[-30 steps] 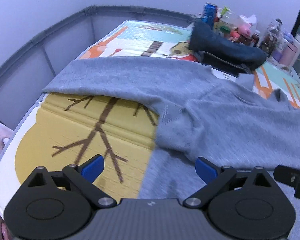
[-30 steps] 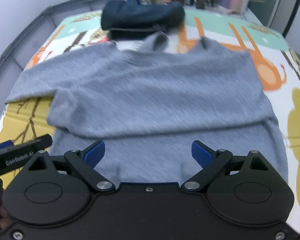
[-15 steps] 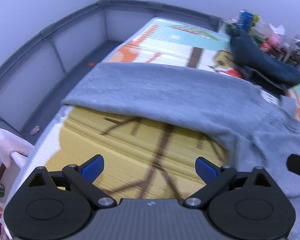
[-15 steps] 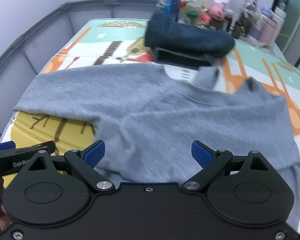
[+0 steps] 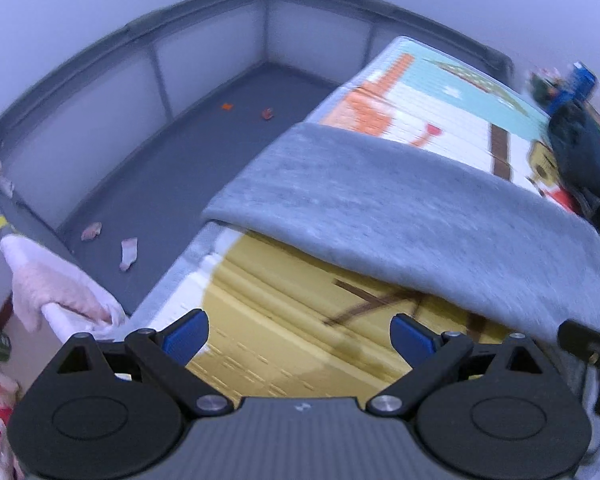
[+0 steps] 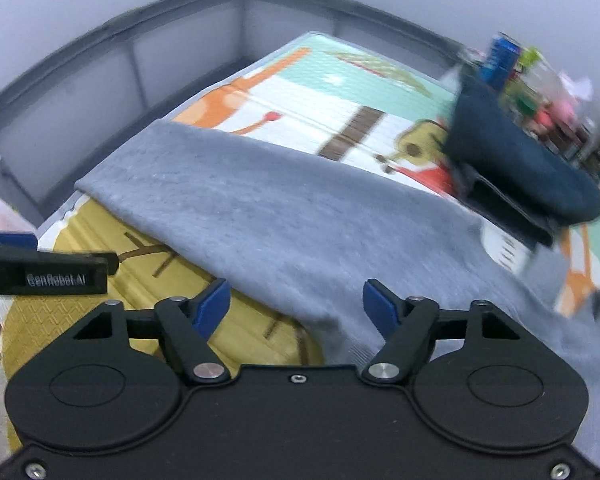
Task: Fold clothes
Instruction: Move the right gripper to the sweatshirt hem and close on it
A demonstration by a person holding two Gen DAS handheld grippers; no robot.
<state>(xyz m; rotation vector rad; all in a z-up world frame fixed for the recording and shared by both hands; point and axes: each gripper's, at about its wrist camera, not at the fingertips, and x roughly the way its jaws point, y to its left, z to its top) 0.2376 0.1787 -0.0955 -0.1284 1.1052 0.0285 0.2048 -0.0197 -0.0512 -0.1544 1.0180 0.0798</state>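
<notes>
From the left wrist we see the left gripper (image 5: 298,334) with its jaws spread wide and nothing between them, its blue pads hanging over the ribbed yellow foam of the play mat (image 5: 284,340). The mat is padded and printed with brown branches, an orange animal and a teal band. A grey sweatshirt (image 5: 380,208) lies flat on it; one long sleeve of soft, faintly heathered knit stretches across the mat, its cuff end at the mat's edge. Beyond the edge drops a dark grey playpen floor (image 5: 172,176) with panelled walls, and a pale fuzzy cloth (image 5: 48,284) drapes over the rail.

From the right wrist we see the right gripper (image 6: 296,306), whose jaws have just been closing to a middling gap; the lower edge of the sleeve lies in that gap, but the pads do not press on it. The sweatshirt (image 6: 300,220) spreads smooth towards the right. A dark navy garment (image 6: 516,164) sits bunched beyond it, near blurred bottles and cans (image 6: 540,92).
</notes>
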